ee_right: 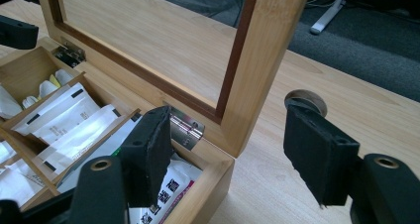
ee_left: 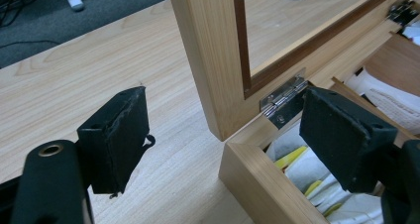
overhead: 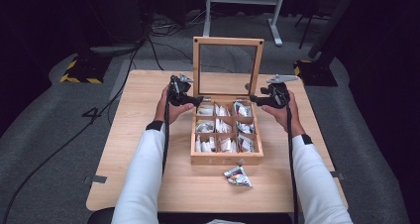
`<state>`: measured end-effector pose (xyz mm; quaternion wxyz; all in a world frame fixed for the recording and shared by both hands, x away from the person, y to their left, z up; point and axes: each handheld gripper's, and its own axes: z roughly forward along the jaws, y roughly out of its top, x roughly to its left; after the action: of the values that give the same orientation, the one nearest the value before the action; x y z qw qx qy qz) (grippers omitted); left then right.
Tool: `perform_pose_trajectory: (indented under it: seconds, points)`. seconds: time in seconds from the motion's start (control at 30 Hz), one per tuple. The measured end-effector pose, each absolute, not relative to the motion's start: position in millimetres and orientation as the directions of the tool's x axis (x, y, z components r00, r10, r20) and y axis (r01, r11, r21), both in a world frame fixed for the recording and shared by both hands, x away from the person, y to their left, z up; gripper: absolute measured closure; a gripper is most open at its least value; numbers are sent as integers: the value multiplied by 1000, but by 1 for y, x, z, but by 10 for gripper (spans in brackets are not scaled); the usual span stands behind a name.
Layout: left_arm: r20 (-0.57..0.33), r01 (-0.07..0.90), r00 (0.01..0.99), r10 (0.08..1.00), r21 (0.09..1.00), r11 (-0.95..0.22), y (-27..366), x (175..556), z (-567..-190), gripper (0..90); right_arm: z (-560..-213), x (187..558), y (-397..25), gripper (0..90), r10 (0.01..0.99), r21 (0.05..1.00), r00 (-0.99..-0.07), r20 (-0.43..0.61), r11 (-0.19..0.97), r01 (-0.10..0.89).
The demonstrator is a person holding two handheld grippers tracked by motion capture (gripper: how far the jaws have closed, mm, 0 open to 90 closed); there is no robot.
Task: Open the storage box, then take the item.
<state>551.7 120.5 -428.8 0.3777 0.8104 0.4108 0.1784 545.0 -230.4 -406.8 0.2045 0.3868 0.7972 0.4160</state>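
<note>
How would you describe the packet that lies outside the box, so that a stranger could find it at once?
Start from the wooden table and find the open wooden box with nine compartments at its middle. Just in front of the box's near wall, toward the person, lies one small crumpled packet. Unlike the other packets, it rests on the bare tabletop, not in a compartment.

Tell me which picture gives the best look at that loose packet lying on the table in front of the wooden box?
The high view: the loose packet lies in full sight on the table, just ahead of the wooden box. The left and right gripper views look at the box's back corners and hinges, so they tell you nothing about it.
</note>
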Motion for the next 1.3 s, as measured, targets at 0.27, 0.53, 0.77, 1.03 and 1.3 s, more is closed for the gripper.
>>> perform_pose_trajectory:
  seconds: [0.27, 0.53, 0.77, 1.03, 1.3]
  points:
    - [-25, 537, 606, 795, 750, -386, 112, 560, -428, 197, -410, 553, -225, 357, 794, 818, -608, 5, 347, 459]
    - [-13, 523, 623, 782, 750, -404, 100, 563, -426, 198, -415, 560, -226, 354, 798, 819, -602, 34, 323, 474]
    - [-15, 540, 619, 785, 734, -412, 99, 569, -430, 202, -419, 566, -220, 363, 799, 816, -600, 37, 323, 480]
    - [-26, 556, 613, 790, 724, -408, 107, 573, -433, 209, -422, 571, -219, 405, 804, 805, -593, 45, 323, 498]
    - [-70, 534, 652, 755, 750, -391, 104, 573, -431, 381, -426, 575, -216, 482, 789, 805, -610, 73, 314, 503]
